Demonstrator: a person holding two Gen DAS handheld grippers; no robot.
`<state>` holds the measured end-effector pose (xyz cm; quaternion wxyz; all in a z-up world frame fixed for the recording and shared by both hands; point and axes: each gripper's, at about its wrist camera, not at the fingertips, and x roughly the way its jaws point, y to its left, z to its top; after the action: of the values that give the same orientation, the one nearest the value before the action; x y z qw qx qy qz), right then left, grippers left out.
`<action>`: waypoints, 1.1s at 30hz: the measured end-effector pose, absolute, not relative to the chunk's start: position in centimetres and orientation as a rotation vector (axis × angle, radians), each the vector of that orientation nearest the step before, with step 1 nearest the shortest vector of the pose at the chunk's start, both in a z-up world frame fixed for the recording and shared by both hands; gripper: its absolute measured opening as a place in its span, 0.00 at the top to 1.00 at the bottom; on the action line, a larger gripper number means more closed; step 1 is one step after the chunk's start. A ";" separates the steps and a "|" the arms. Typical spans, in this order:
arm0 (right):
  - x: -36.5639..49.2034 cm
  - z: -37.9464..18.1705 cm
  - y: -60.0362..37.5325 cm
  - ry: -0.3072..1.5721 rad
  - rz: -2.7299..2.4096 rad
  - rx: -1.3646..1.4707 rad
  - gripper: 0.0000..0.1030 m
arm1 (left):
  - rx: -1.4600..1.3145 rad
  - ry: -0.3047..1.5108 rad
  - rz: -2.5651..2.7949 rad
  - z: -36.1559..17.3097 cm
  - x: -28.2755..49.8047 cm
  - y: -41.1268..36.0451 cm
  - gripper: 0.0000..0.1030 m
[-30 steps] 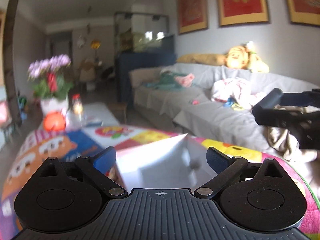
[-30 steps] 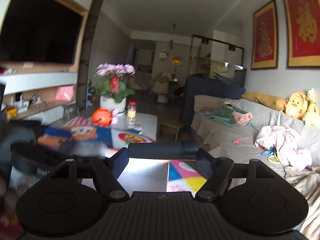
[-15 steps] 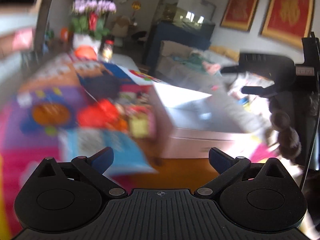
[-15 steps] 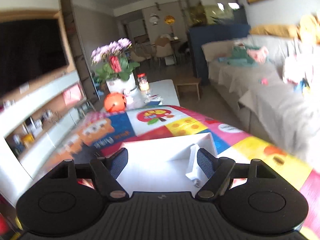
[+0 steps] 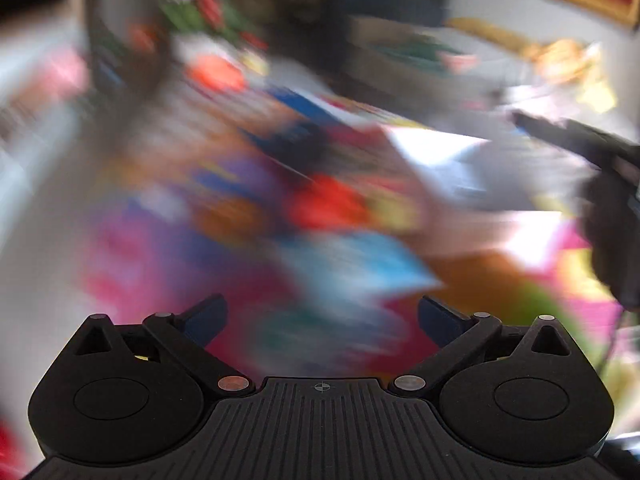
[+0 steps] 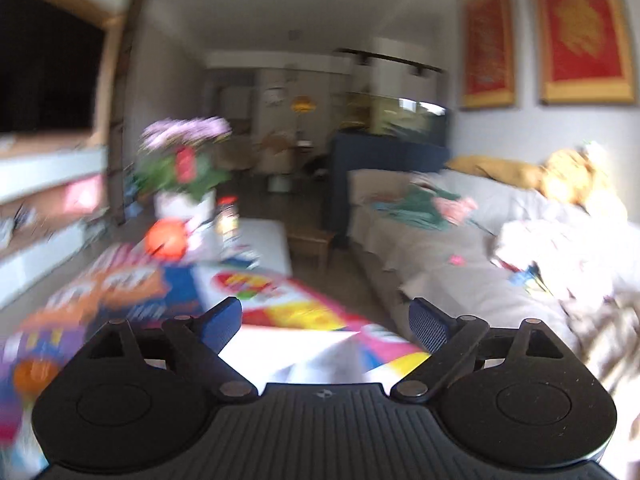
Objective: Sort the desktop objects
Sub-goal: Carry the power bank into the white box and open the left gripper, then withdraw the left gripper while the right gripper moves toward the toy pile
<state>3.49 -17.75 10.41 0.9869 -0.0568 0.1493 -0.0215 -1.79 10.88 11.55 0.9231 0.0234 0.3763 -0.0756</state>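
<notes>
My left gripper [image 5: 322,316] is open and empty, tilted down over a colourful play mat [image 5: 132,240]. The left wrist view is smeared by motion. Ahead of it lie a blue booklet [image 5: 360,264] and some red items [image 5: 328,204], with a white box [image 5: 460,160] to the right. The right gripper's dark body [image 5: 608,208] shows at the right edge. In the right wrist view my right gripper [image 6: 325,322] points almost level; its jaws are opening with nothing between them. The white box [image 6: 304,348] lies just below its fingers.
A flower pot [image 6: 184,160], an orange ball [image 6: 166,238] and a small jar [image 6: 226,216] stand at the table's far end. A grey sofa [image 6: 460,272] with clothes and a plush toy [image 6: 572,176] runs along the right. A shelf unit [image 6: 44,200] lines the left wall.
A second ago my right gripper held a black cylinder; its jaws now stand wider and empty above the white box. My left gripper swung from facing the sofa down onto the table items.
</notes>
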 end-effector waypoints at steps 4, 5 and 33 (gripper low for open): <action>3.8 7.3 -13.4 0.300 0.044 -0.170 0.11 | 0.109 0.746 -0.122 13.3 -1.6 12.3 0.00; 4.4 7.0 -13.2 0.307 0.046 -0.145 0.11 | 0.096 0.747 -0.134 12.7 -1.5 12.3 0.00; 13.8 0.7 -14.9 0.263 0.121 -0.075 0.00 | -0.059 0.579 -0.086 3.9 3.1 7.4 0.00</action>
<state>13.75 -14.93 0.73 0.9888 -0.0372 0.1311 0.0602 3.10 7.37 3.90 0.9571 -0.0291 0.2853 -0.0425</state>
